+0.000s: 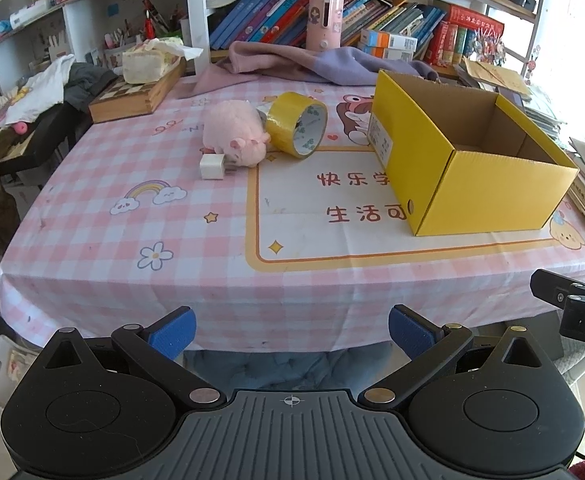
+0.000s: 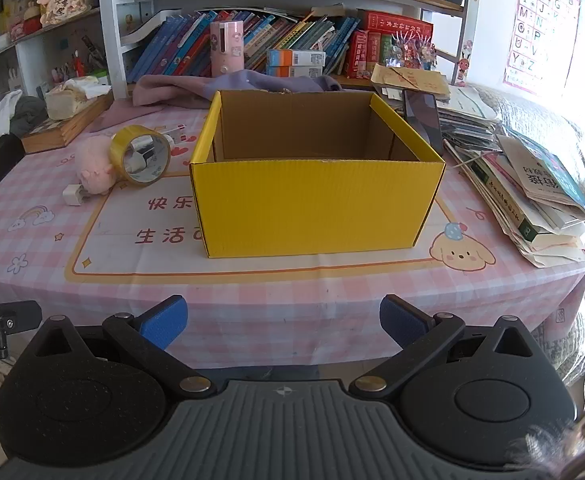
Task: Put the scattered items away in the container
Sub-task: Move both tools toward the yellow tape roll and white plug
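An open yellow cardboard box (image 1: 480, 184) (image 2: 316, 204) stands on the pink checked tablecloth; what shows of its inside is empty. Left of it lie a pink plush pig (image 1: 236, 132) (image 2: 94, 170), a yellow tape roll (image 1: 298, 124) (image 2: 140, 154) leaning on the pig, and a white charger plug (image 1: 212, 167) (image 2: 72, 195). My left gripper (image 1: 292, 330) is open and empty at the table's near edge, well short of the items. My right gripper (image 2: 283, 322) is open and empty at the near edge, facing the box.
A wooden chessboard box (image 1: 132, 94) with a tissue pack sits at the back left. Purple cloth (image 1: 292, 60) lies along the back. A stack of books and papers (image 2: 532, 184) and a phone (image 2: 424, 118) lie right of the box. Bookshelves stand behind.
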`<action>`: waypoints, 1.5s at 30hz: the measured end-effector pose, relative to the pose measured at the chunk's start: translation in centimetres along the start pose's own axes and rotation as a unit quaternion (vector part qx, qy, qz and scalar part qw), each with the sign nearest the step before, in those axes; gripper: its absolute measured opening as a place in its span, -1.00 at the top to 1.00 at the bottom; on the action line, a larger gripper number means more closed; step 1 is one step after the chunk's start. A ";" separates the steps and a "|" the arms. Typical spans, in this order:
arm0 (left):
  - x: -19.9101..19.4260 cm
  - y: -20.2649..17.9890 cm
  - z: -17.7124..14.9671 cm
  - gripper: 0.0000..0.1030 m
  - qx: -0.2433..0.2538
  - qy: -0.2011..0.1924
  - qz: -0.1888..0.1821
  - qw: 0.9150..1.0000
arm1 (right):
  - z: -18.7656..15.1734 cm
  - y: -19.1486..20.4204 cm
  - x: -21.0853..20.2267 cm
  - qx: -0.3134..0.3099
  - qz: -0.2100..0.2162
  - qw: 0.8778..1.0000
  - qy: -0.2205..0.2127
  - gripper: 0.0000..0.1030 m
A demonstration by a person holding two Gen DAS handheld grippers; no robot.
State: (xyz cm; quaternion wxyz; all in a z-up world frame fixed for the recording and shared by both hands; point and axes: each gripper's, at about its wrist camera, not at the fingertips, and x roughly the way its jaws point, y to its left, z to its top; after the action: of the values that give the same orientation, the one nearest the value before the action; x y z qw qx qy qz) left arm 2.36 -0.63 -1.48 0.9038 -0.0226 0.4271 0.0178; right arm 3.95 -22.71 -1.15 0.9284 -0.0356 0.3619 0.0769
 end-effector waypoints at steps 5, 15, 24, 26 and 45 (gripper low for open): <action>-0.1 0.4 -0.1 -1.00 0.000 -0.002 0.000 1.000 | -0.3 0.4 -0.1 -0.002 0.000 1.000 -0.002 -1.00; -0.1 1.3 0.0 -1.00 -0.004 -0.001 -0.003 1.000 | -0.5 1.1 -0.4 -0.006 -0.001 1.000 -0.002 -1.00; 0.3 1.9 -0.2 -1.00 0.001 0.005 -0.013 1.000 | -0.3 2.7 -0.6 -0.014 -0.006 1.000 0.007 -1.00; 0.3 1.9 -0.2 -1.00 0.009 0.007 -0.019 1.000 | -0.4 2.9 -0.7 -0.014 -0.007 1.000 0.007 -1.00; -0.8 4.2 -1.3 -1.00 0.013 0.003 -0.035 0.999 | -1.0 6.1 -2.9 -0.031 0.033 0.999 -0.014 -1.00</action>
State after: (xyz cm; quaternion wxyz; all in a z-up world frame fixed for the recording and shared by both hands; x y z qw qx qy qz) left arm 0.61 3.48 -1.82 0.9027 -0.0254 0.4290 -0.0196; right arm 0.15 -17.12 0.03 0.9288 -0.0516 0.3471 0.1188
